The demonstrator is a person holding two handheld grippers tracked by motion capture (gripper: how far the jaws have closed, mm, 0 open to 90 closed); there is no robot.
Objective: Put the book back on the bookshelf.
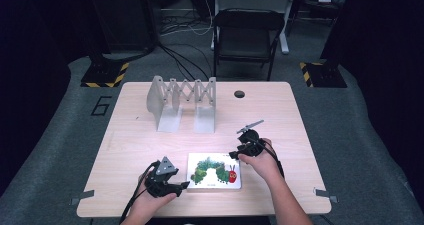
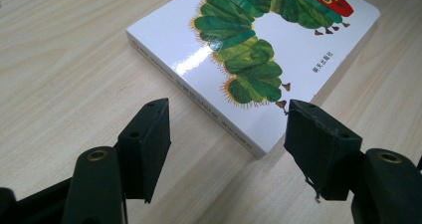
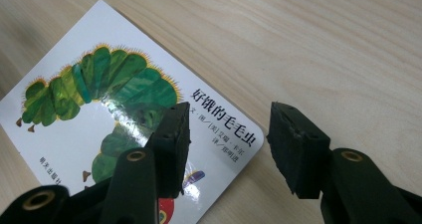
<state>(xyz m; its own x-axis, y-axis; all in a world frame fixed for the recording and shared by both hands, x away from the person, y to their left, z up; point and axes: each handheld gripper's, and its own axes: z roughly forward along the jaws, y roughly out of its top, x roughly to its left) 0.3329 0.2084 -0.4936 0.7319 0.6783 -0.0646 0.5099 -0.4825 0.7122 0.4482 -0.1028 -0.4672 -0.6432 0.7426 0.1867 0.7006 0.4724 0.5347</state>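
A white picture book [image 1: 215, 171] with a green caterpillar on its cover lies flat near the table's front edge. My left gripper [image 1: 182, 186] is open just off the book's near left corner; in the left gripper view the book [image 2: 259, 50] lies ahead of the gripper [image 2: 226, 144], whose jaws straddle that corner. My right gripper [image 1: 234, 155] is open at the book's far right corner. In the right gripper view the book [image 3: 99, 109] lies under the gripper [image 3: 229, 144], one jaw over the cover and the other over bare wood.
A grey folding rack [image 1: 182, 102] stands upright at the back of the wooden table [image 1: 280, 120]. A round cable hole [image 1: 239, 94] sits behind it to the right. A black chair [image 1: 247, 35] stands beyond the table's far edge.
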